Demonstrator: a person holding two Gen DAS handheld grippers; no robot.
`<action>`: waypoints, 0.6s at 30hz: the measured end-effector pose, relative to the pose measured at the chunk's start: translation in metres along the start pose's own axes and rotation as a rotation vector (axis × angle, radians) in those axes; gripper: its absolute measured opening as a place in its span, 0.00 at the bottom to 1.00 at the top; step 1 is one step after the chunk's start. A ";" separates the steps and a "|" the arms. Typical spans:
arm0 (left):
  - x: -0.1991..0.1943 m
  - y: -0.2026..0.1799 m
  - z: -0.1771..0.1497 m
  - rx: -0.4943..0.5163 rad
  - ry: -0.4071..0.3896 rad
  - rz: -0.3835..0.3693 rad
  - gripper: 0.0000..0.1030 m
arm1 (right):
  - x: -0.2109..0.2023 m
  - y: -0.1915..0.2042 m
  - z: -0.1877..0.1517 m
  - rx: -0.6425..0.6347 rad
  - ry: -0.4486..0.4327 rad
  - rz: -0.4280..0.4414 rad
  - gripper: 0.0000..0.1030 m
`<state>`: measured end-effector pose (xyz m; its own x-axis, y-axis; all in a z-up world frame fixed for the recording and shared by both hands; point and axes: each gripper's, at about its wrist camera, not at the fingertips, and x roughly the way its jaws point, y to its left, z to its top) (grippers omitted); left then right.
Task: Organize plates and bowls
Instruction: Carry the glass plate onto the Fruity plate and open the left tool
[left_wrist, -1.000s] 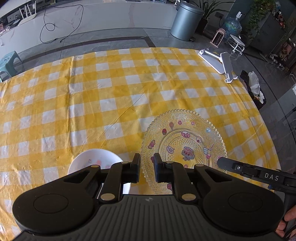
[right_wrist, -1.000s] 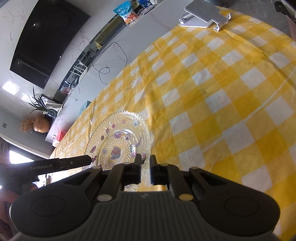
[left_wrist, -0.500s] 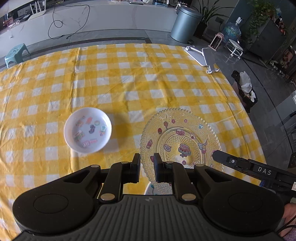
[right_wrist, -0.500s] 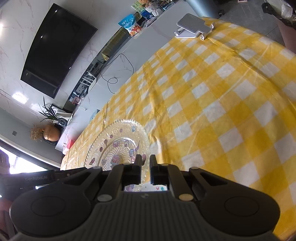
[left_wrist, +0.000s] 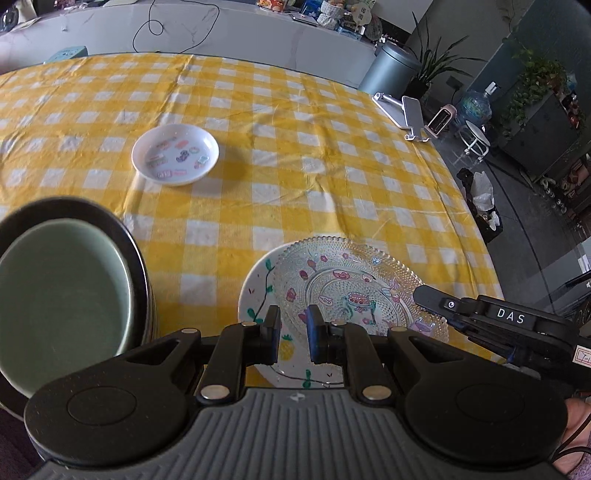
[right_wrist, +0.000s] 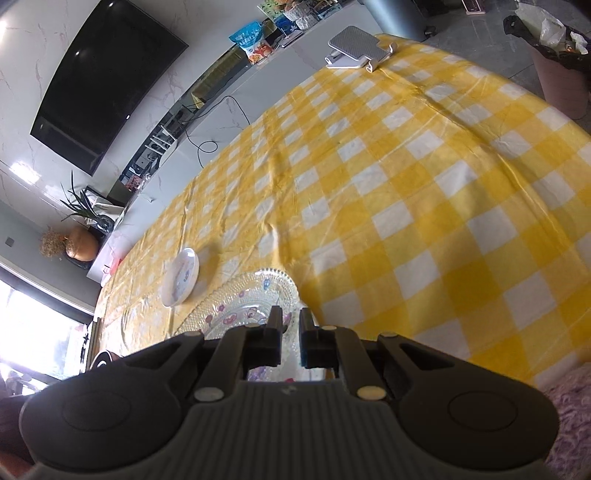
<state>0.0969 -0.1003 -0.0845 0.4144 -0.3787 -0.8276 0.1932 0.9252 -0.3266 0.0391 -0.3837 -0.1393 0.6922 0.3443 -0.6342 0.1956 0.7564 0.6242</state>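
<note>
A clear glass plate (left_wrist: 351, 291) with cartoon stickers hangs between both grippers. My left gripper (left_wrist: 291, 321) is shut on its near rim, and my right gripper (left_wrist: 424, 295) is shut on its right rim. Under the glass plate lies a white plate (left_wrist: 256, 288) painted with green sprigs; I cannot tell whether the two touch. In the right wrist view my right gripper (right_wrist: 290, 325) is shut on the glass plate (right_wrist: 240, 299). A small white bowl (left_wrist: 175, 154) with stickers sits further out on the yellow checked cloth, also seen in the right wrist view (right_wrist: 181, 277).
At the near left, a green plate (left_wrist: 62, 295) rests on a dark plate (left_wrist: 123, 236). A white phone stand (left_wrist: 406, 110) stands at the table's far right edge. Beyond the edge are a grey bin (left_wrist: 391, 70) and a bagged waste basket (left_wrist: 484, 206).
Both grippers have carried the glass plate sideways across the table. The small bowl has slid away in view, and the green plate and the painted white plate have come into sight.
</note>
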 end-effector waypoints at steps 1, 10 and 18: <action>0.002 0.001 -0.004 -0.008 -0.006 0.000 0.15 | 0.001 -0.001 -0.001 -0.002 0.006 -0.007 0.06; 0.006 0.009 -0.023 -0.046 -0.070 0.019 0.15 | 0.011 0.002 -0.005 -0.038 0.029 -0.028 0.06; 0.012 0.008 -0.033 -0.034 -0.085 0.055 0.15 | 0.016 0.013 -0.010 -0.122 0.021 -0.074 0.07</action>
<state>0.0740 -0.0967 -0.1118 0.4976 -0.3263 -0.8037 0.1385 0.9446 -0.2977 0.0458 -0.3628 -0.1460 0.6641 0.2960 -0.6866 0.1588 0.8416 0.5163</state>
